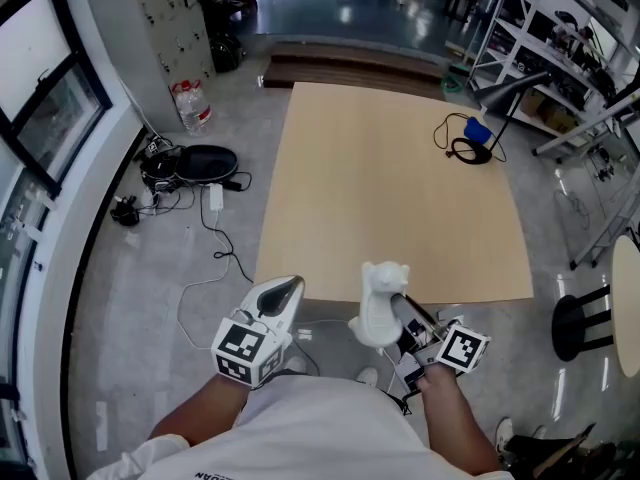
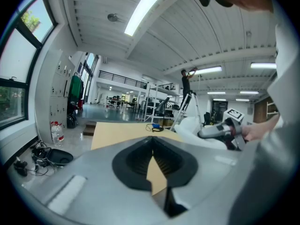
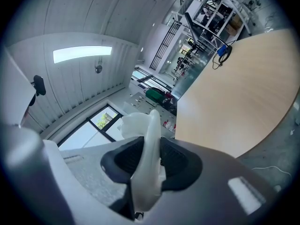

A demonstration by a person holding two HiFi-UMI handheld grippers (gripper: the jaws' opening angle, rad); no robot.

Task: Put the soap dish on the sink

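Here, soap dish [image 1: 380, 303] edge-on, lengthwise along right gripper [image 3: 151, 165]

Pale wooden table [image 1: 390, 188] fills the middle, grey floor [image 1: 150, 298] all round. Windows [image 1: 40, 98] run down the left, with a water bottle [image 1: 192, 105] and tangled cables [image 1: 200, 208] beside them. Metal shelving [image 1: 560, 38] far right, black stool [image 1: 580, 323] near right, strip light [image 2: 145, 8] glowing overhead.

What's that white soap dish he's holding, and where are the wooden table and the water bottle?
soap dish [image 1: 381, 306], head view, its white body.
table [image 1: 390, 188], head view, bare top.
water bottle [image 1: 192, 106], head view, its side.
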